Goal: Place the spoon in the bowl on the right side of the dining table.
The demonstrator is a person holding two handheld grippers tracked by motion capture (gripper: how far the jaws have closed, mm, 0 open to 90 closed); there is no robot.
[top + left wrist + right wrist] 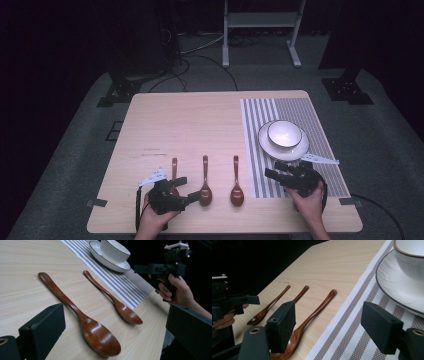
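Three brown wooden spoons lie side by side near the table's front edge: left (174, 167), middle (205, 184), right (236, 186). My left gripper (187, 190) is open over the left spoon's bowl, jaws pointing right toward the middle spoon (85, 322). The right spoon (113, 301) lies beyond it. My right gripper (274, 170) is open and empty over the striped placemat (255, 150), jaws pointing left. Ahead of it, in the right gripper view, lies the right spoon (317, 310). A white bowl (284, 134) sits on a white plate (300, 150).
The wooden table (190, 125) stands on grey carpet. A white metal frame (260, 30) and dark stands (125, 85) are beyond the far edge. The table's left and far parts are bare wood.
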